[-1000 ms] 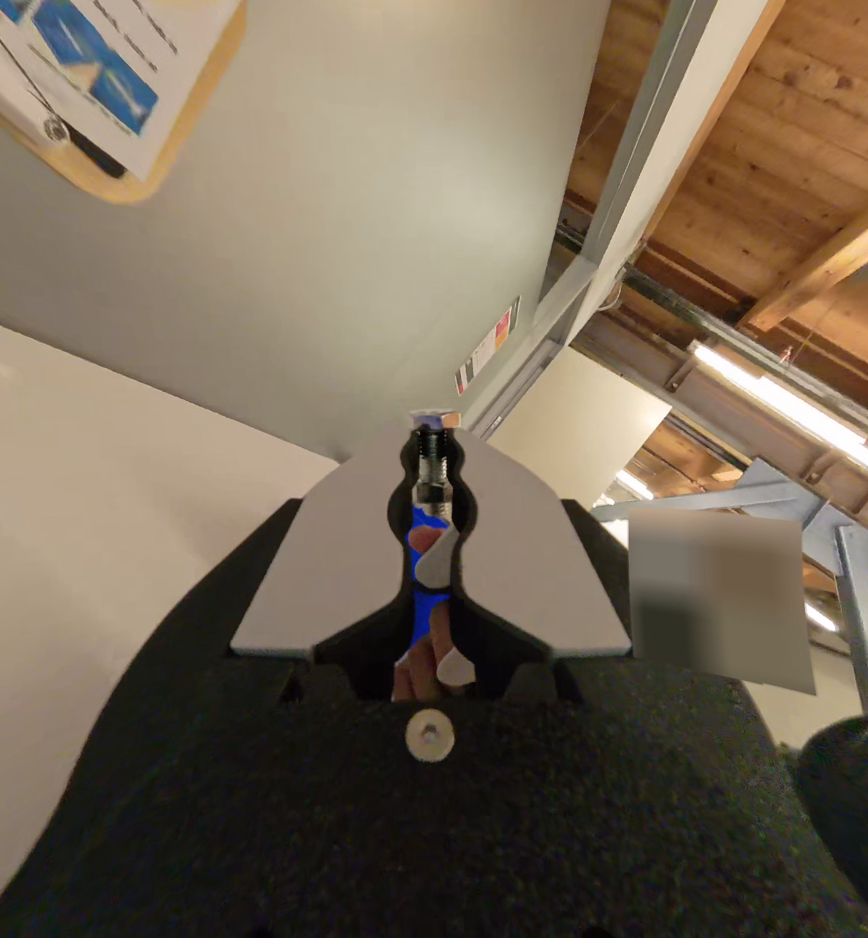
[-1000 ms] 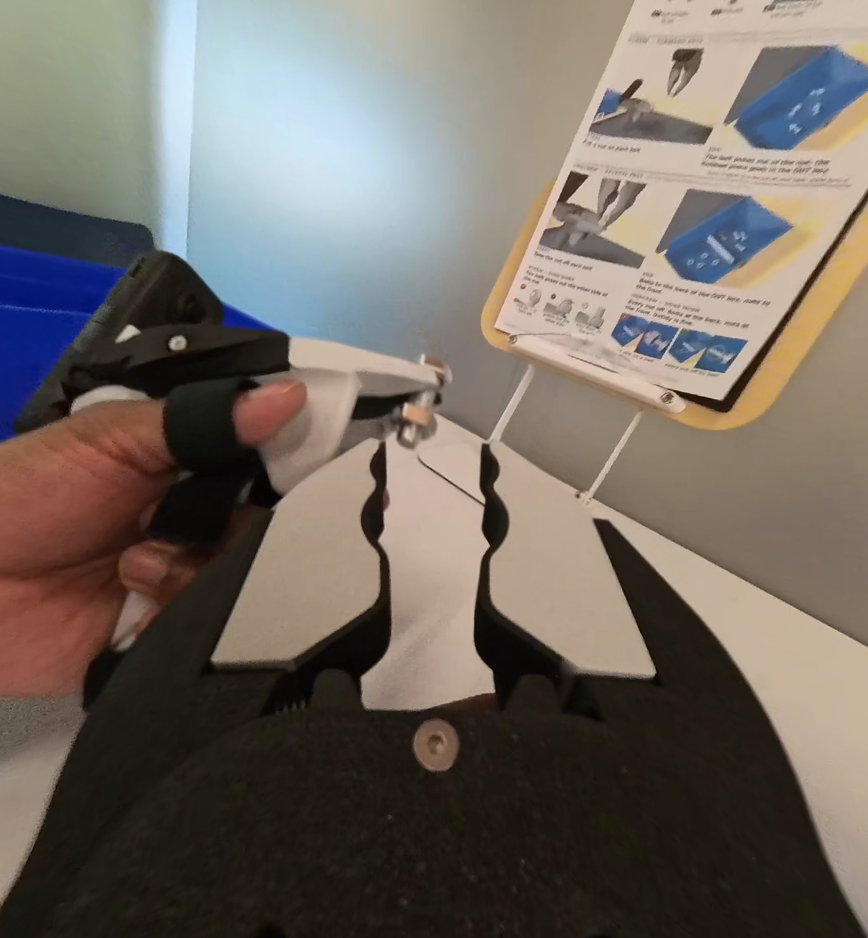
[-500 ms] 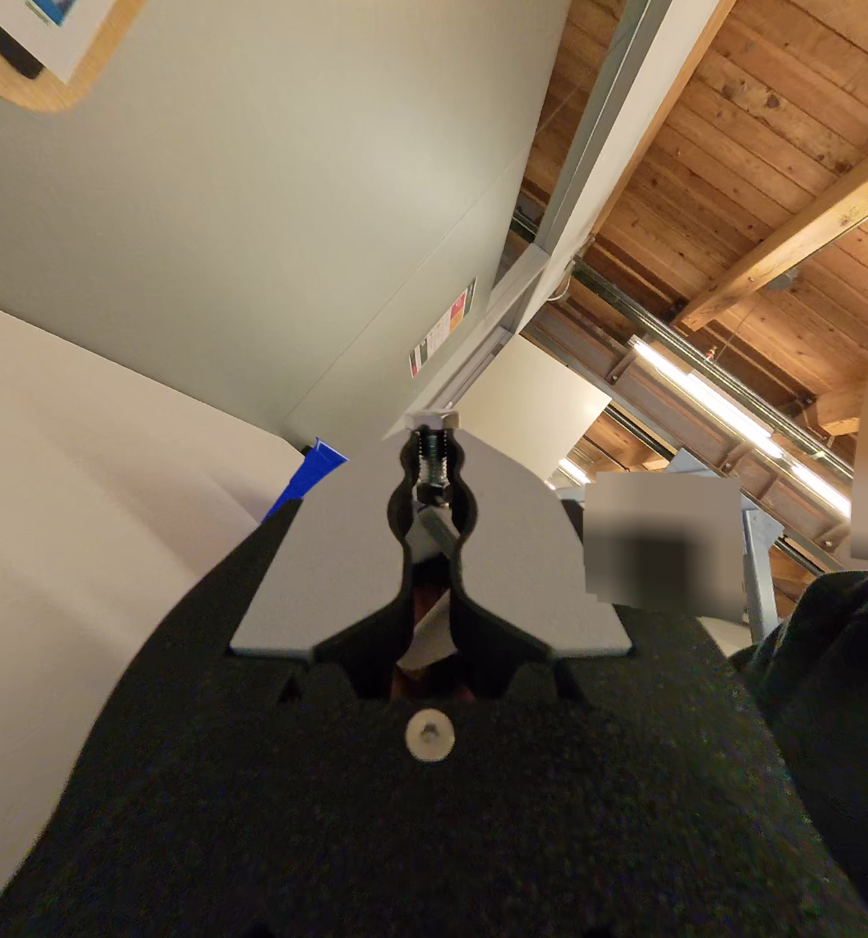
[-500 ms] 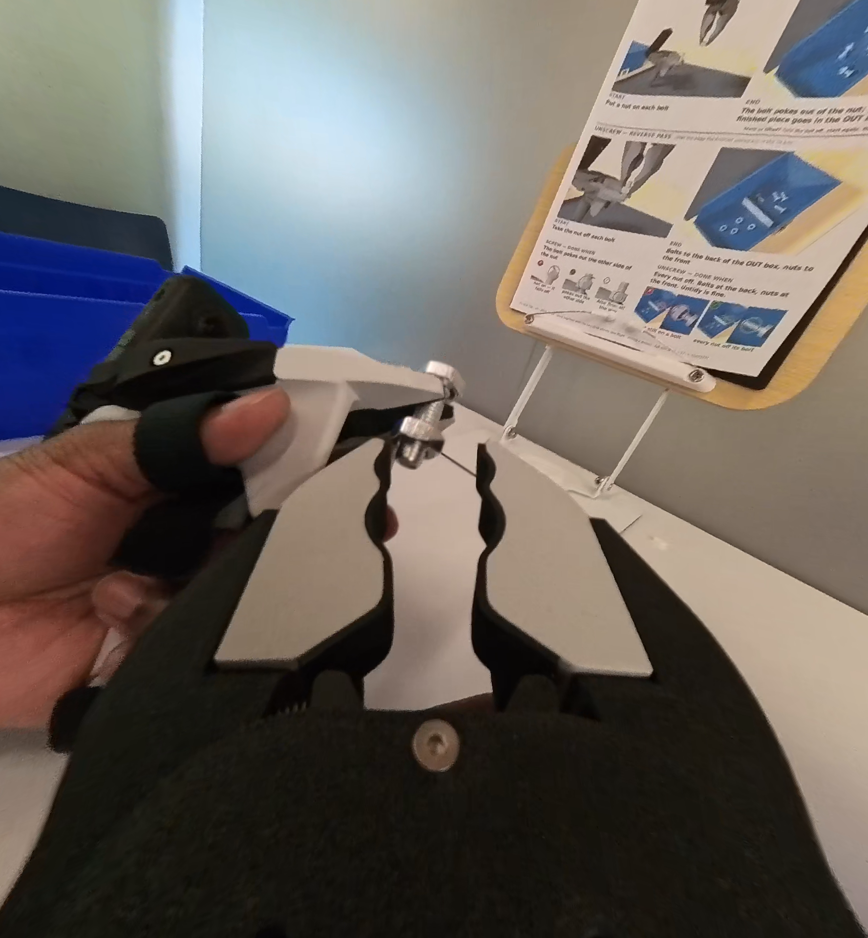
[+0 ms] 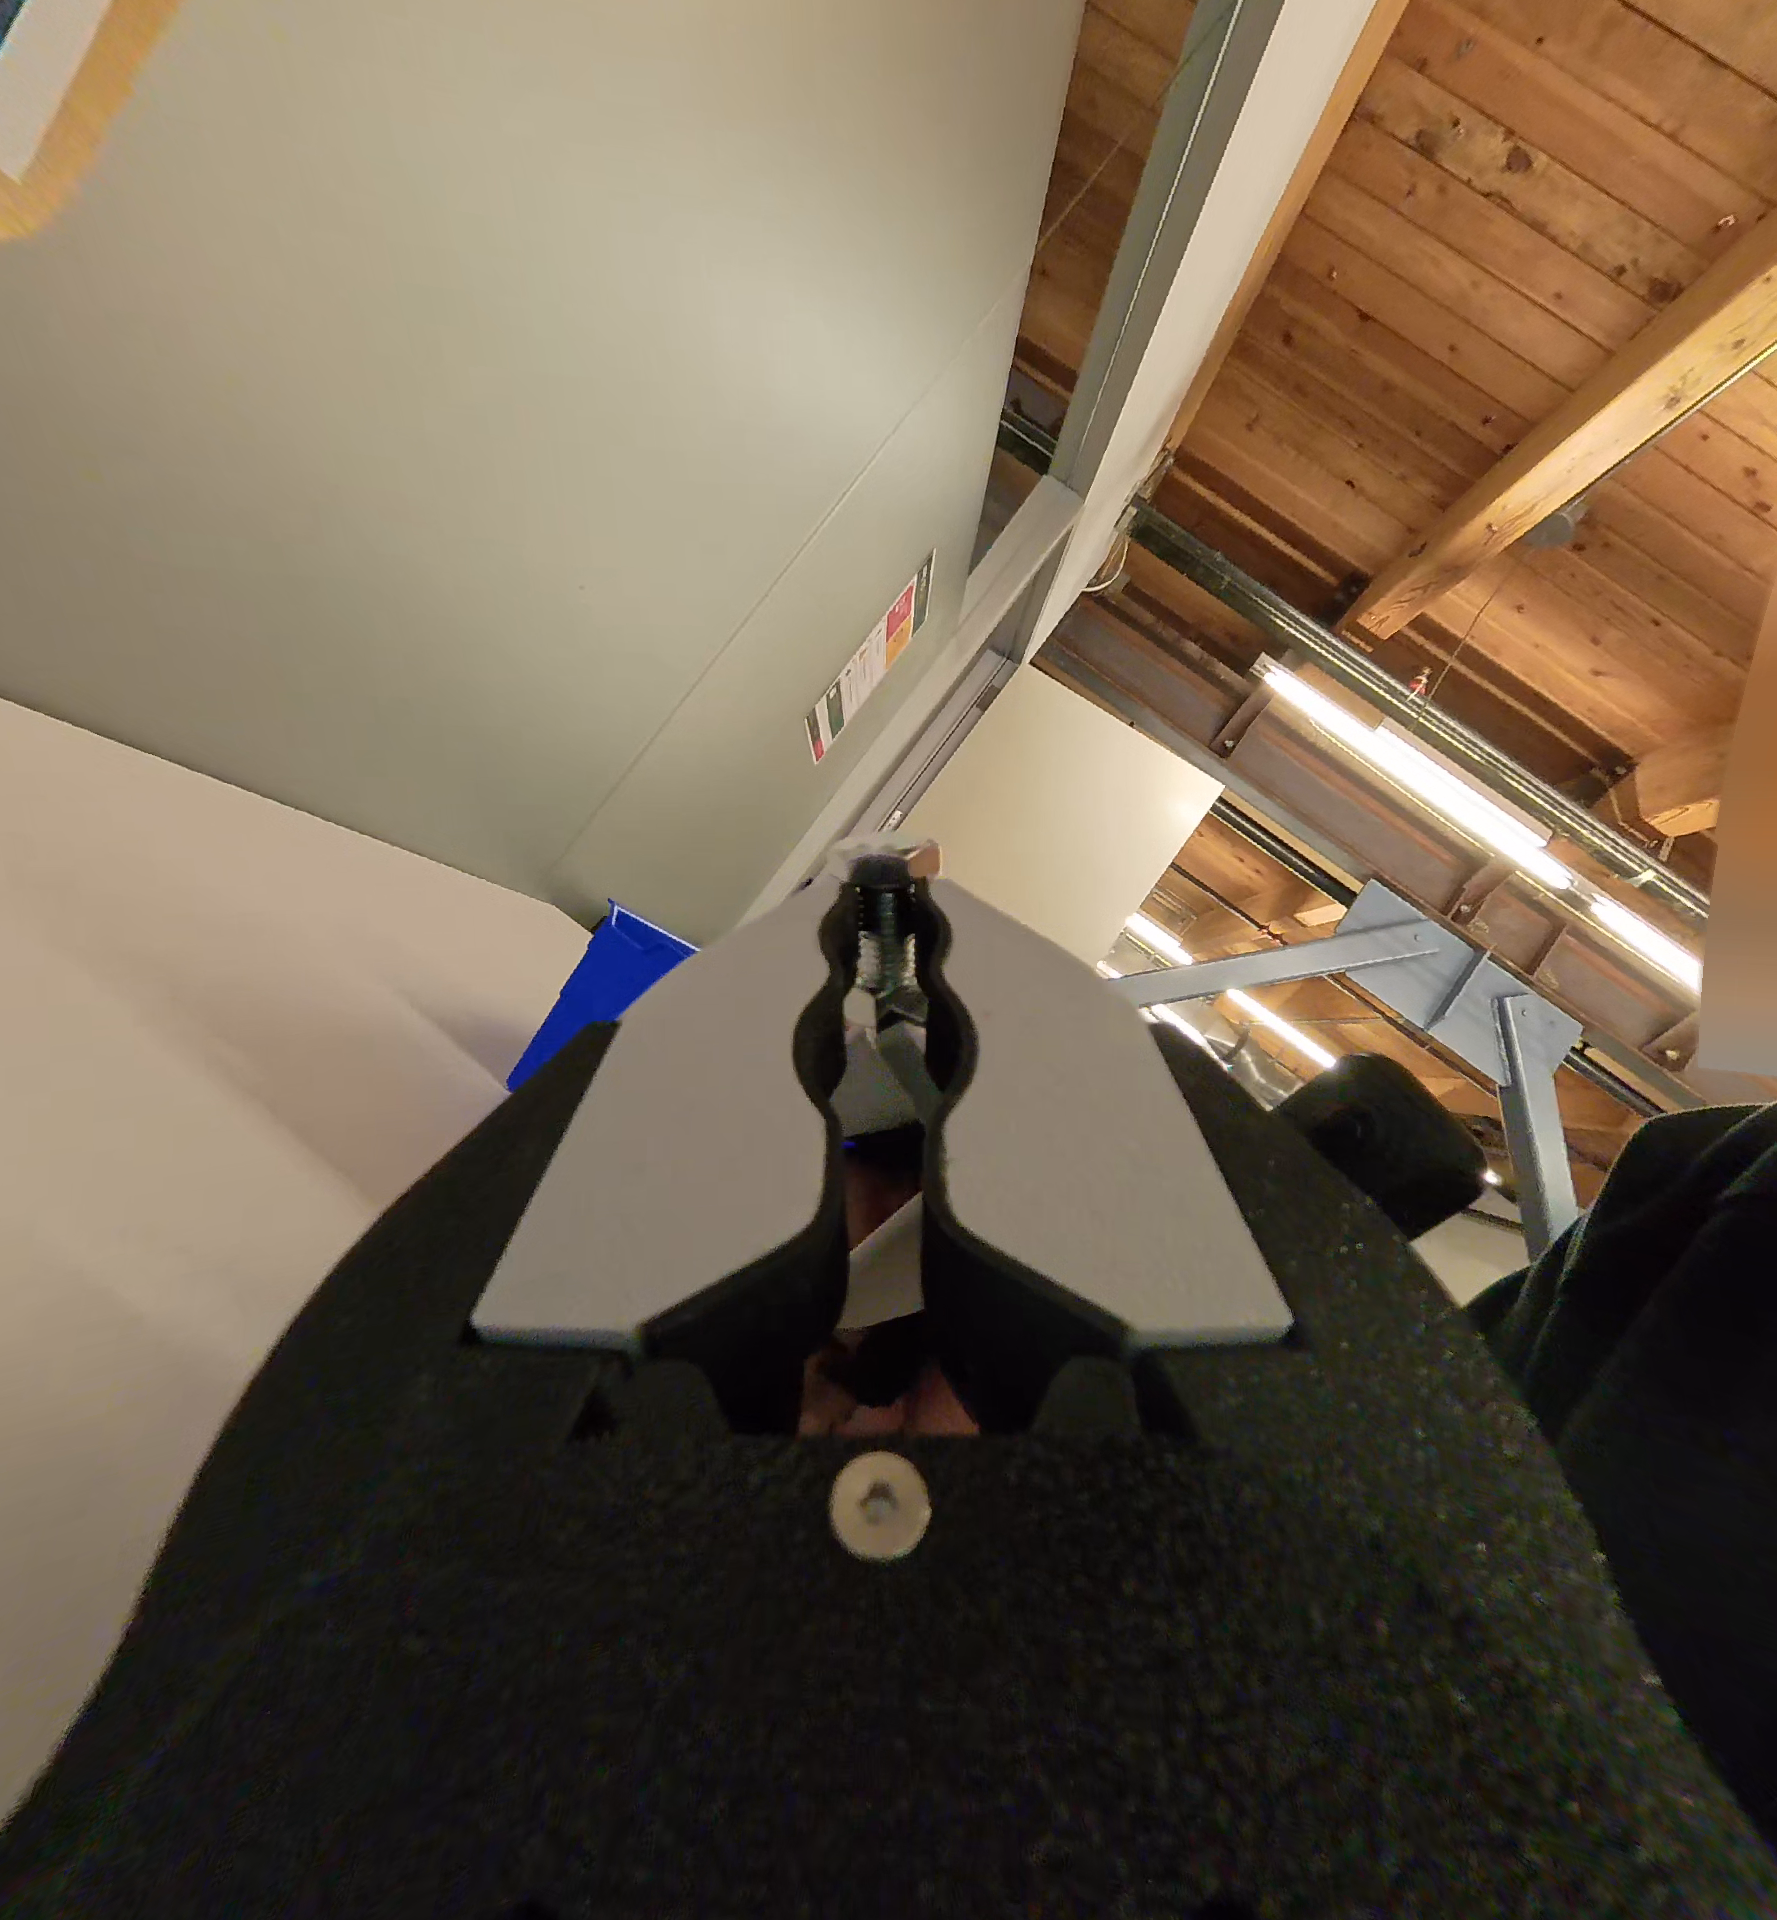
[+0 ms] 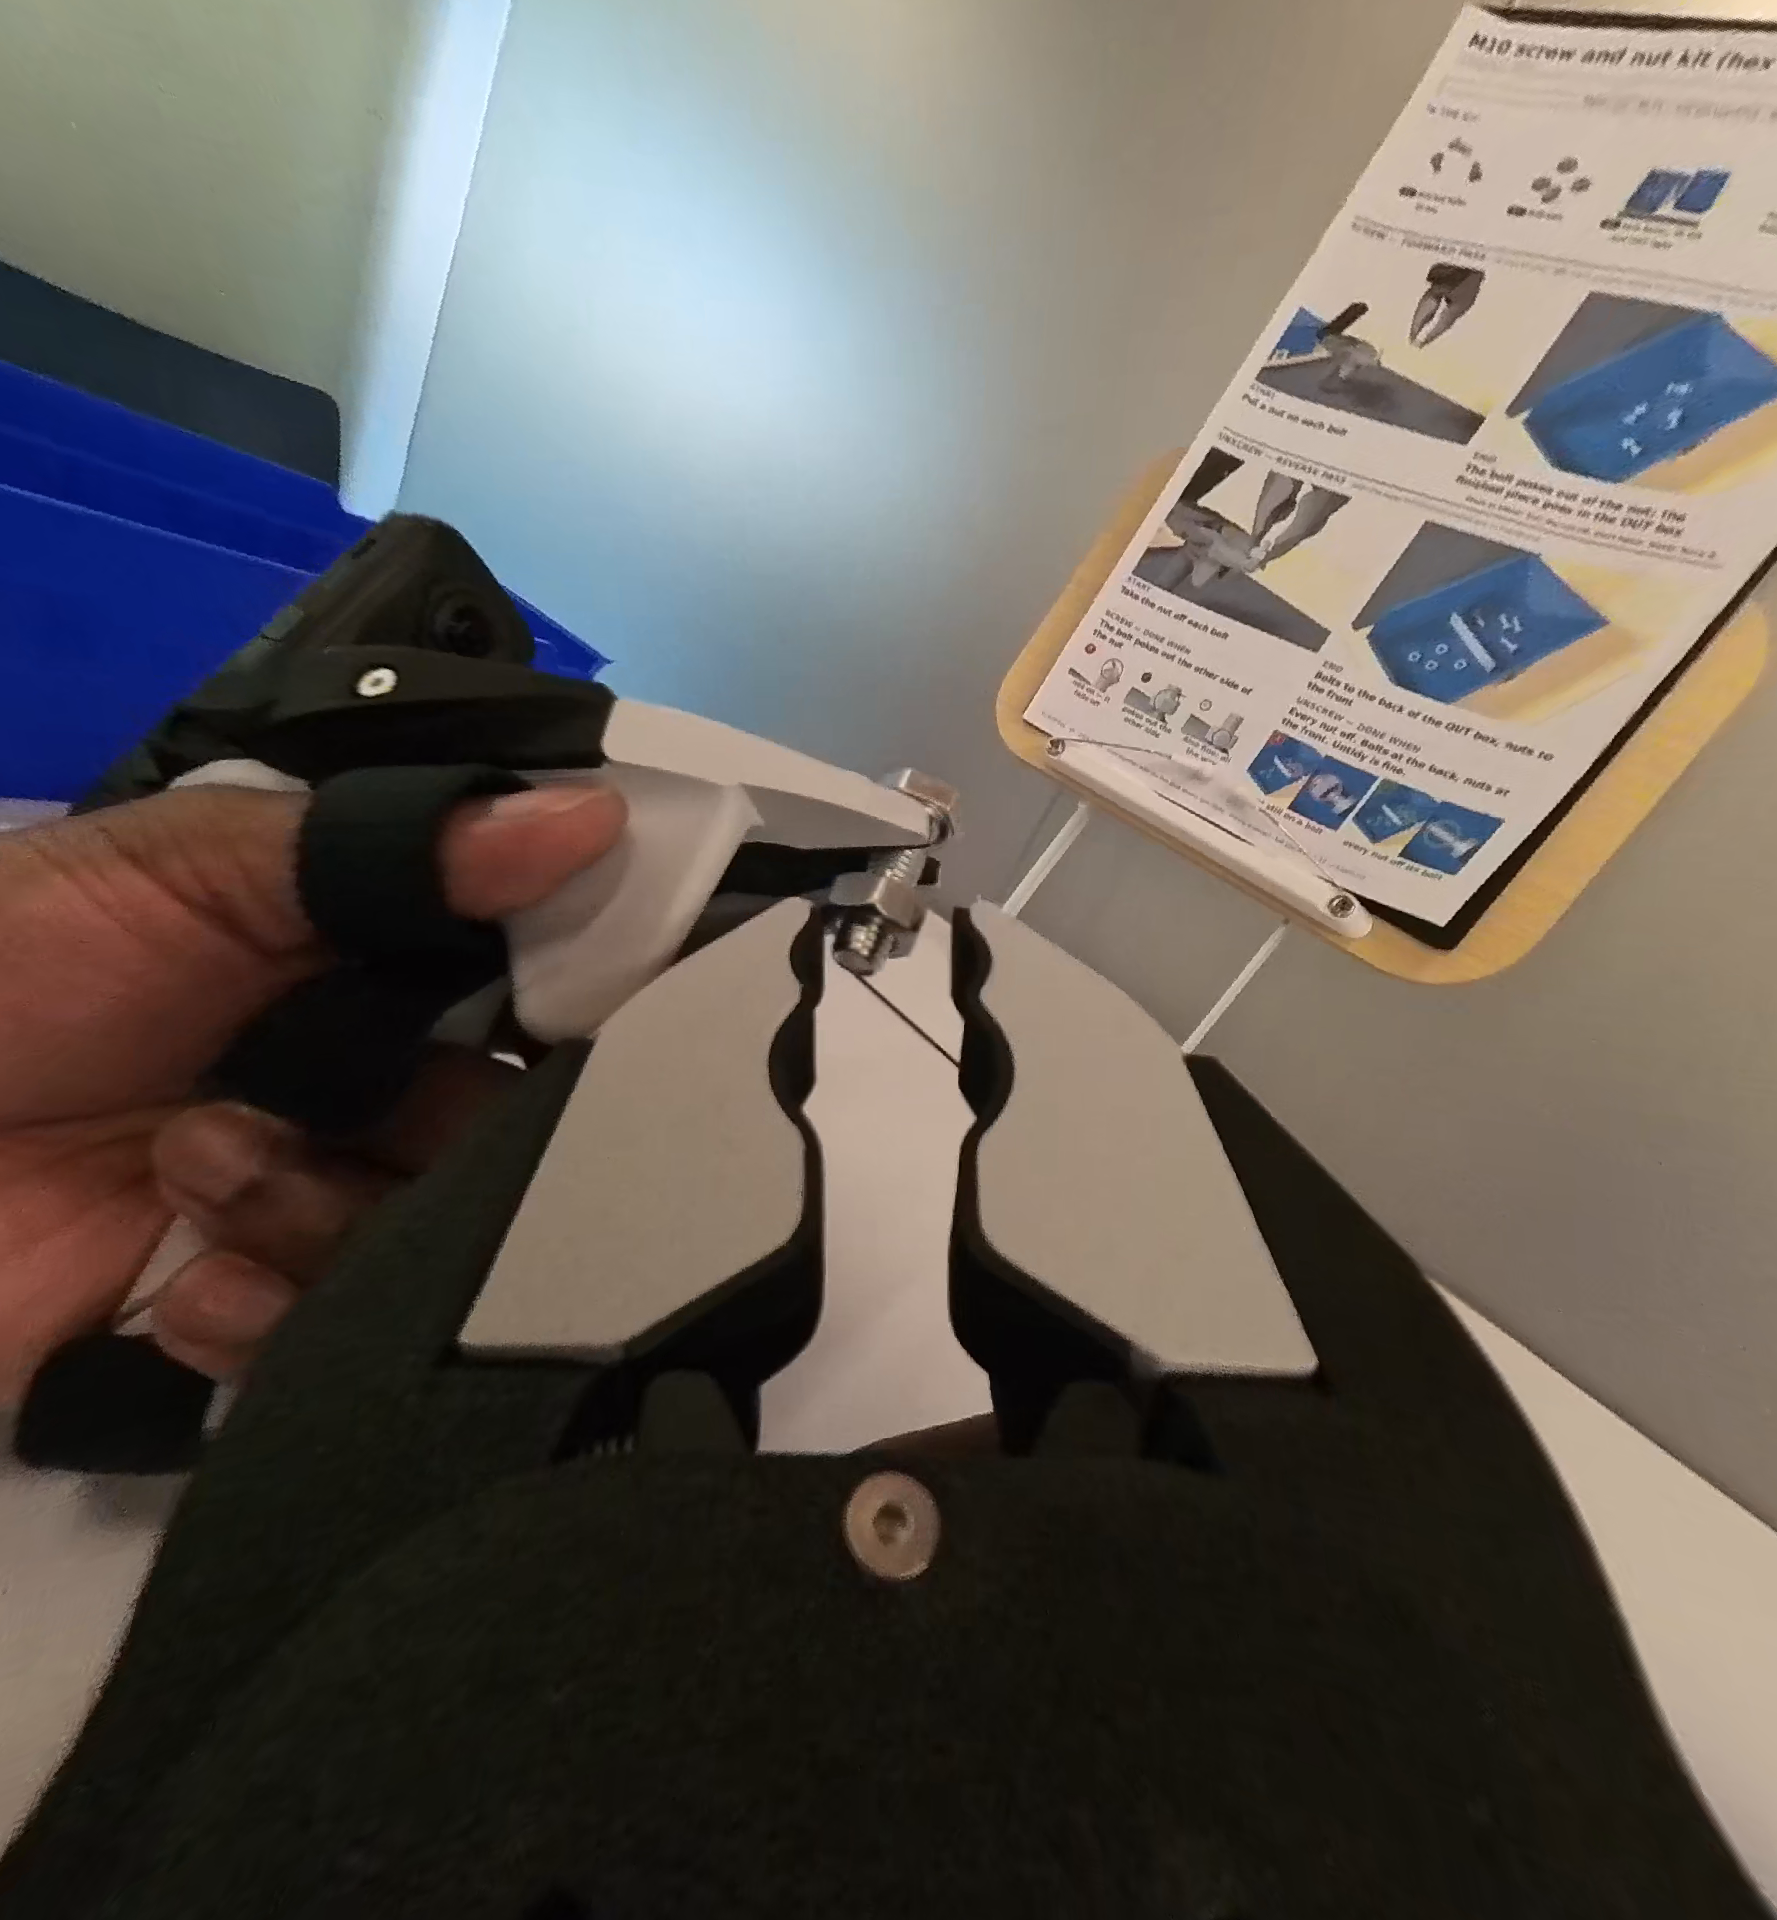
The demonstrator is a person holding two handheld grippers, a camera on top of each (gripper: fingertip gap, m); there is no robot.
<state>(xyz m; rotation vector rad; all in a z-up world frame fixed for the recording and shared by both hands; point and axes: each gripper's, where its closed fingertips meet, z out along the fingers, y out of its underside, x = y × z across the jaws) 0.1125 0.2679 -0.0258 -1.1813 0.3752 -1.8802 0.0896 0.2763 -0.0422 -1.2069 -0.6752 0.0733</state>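
Bolt pinched in left gripper; its nut sits at 11 o'clock between right gripper's spread fingers, untouched.

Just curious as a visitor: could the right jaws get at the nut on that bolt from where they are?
Probably yes. The right gripper stands open with the nut right at its tips, nothing between them; the left gripper clamps only the bolt above.

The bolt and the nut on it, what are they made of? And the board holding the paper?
The bolt and nut look like bright, shiny metal, probably steel: silvery with sharp glints. The board looks like pale wood with a smooth, rounded edge, though it could be a wood-look laminate.
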